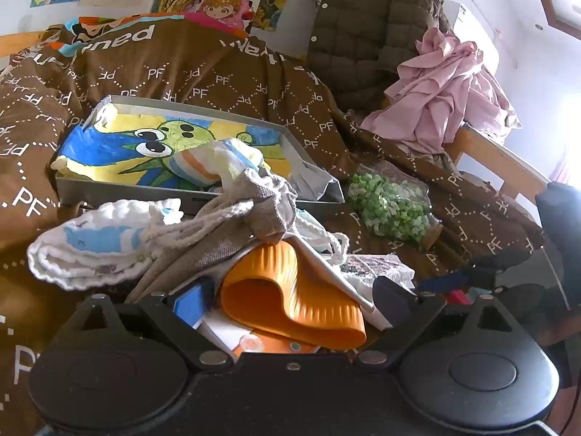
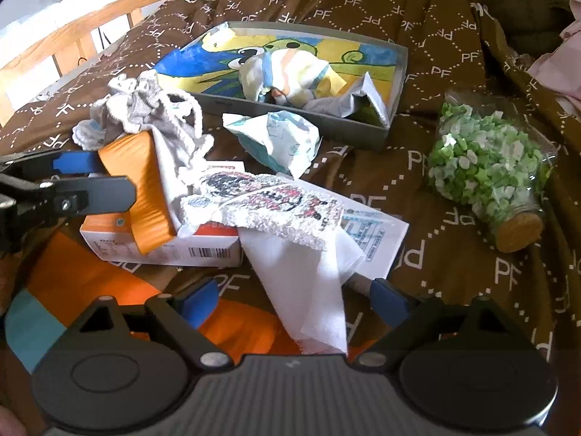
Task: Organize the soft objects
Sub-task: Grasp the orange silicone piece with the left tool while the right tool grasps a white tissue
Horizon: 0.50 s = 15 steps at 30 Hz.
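A grey box [image 1: 203, 196] [image 2: 385, 123] on the brown bedspread holds a cartoon cloth [image 1: 120, 145] and a striped towel [image 1: 207, 165] [image 2: 290, 69]. My left gripper [image 1: 290, 296] is open around an orange ribbed silicone piece [image 1: 290, 301] [image 2: 141, 181], with a grey knit cloth [image 1: 225, 229] and a white whale-print cloth [image 1: 98, 243] draped just beyond it. My right gripper [image 2: 296, 299] is open around a white cloth [image 2: 308, 283] that hangs from a fuzzy printed patch [image 2: 268, 203].
A bag of green and white pieces [image 1: 388, 207] [image 2: 486, 167] lies to the right. A crumpled packet [image 2: 279, 141] and an orange-white carton [image 2: 170, 245] lie on the bed. A pink garment [image 1: 443, 94] and a quilted jacket [image 1: 366, 36] hang on the wooden rail.
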### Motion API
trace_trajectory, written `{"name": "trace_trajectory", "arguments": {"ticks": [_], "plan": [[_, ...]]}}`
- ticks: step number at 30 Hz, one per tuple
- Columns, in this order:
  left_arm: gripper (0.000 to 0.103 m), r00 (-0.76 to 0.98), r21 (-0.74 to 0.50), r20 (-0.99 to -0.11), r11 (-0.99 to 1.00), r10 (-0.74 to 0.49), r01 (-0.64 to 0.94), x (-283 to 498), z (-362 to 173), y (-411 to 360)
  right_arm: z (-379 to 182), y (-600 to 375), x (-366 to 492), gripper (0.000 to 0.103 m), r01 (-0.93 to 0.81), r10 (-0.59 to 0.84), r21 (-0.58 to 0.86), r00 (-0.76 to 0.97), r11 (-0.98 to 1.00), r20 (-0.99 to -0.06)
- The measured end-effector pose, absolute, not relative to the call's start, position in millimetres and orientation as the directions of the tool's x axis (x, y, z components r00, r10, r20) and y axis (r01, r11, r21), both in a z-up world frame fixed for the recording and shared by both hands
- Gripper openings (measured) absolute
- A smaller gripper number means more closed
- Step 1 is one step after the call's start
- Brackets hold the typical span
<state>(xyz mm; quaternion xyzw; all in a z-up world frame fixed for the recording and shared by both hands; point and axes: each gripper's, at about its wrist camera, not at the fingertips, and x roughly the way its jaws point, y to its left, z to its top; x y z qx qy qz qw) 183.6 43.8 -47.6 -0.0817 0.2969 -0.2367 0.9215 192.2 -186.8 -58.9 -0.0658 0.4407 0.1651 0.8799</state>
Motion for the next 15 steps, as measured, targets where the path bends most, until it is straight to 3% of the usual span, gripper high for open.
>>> {"name": "trace_trajectory", "arguments": {"ticks": [5,11,15], "plan": [[0.091,0.706,-0.298,-0.504,0.868,-0.497,0.398,190.0,-50.3,42.1,-63.4,-188.8,195.8,0.090,-0.331,0.233,0.046,0.553,0.942,-0.800],[0.074,0.709,-0.310,-0.508,0.872,-0.489,0.379,192.6,-50.9,43.8,-66.4,-190.4,199.5,0.084,-0.316,0.248,0.077,0.546,0.946,-0.800],[0.062,0.711,-0.309,-0.514,0.877,-0.480,0.369,192.1,-50.3,43.8,-66.7,-188.9,200.3,0.072,-0.315,0.255,0.087,0.545,0.945,-0.799]]}}
